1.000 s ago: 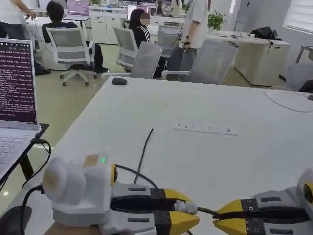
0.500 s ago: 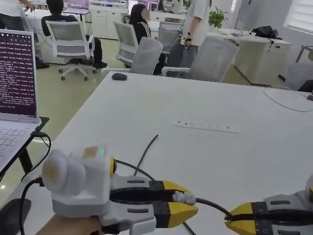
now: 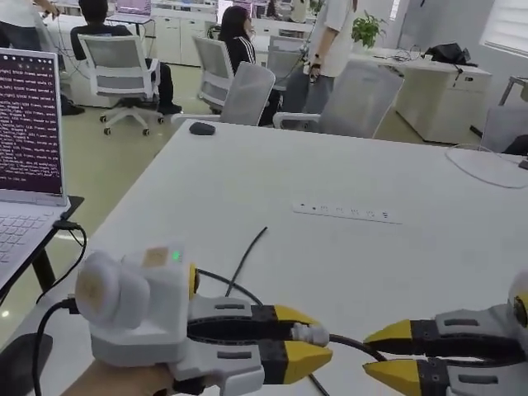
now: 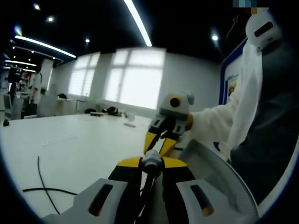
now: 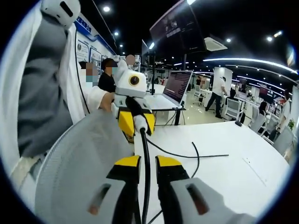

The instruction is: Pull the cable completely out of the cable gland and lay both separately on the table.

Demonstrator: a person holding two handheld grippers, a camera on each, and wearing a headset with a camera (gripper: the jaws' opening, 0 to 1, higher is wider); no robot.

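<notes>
Far left of both tongs, a laptop (image 3: 29,124) stands open off the edge of the table (image 3: 247,173). The left gripper (image 3: 322,339) sits low at the near edge and points right. Its yellow jaws are clamped on the gland (image 3: 308,333), which sits right at their tips with the cable (image 3: 351,341) not yet out of it.

On the far side of that gripper, a loose length of cable lies curved on the table, with one end pointing away across the top. From the gland's nose the cable runs right through the air and passes between the jaws of the right gripper (image 3: 369,353). This gripper points left, tip toward tip with the left one and just apart from it.

The right jaws stand parted, one above the cable and one below. In the right gripper view the cable runs up the slot between them, and they do not look pressed onto it. Beyond both tongs, a power strip (image 3: 346,213) lies flat on the table.
</notes>
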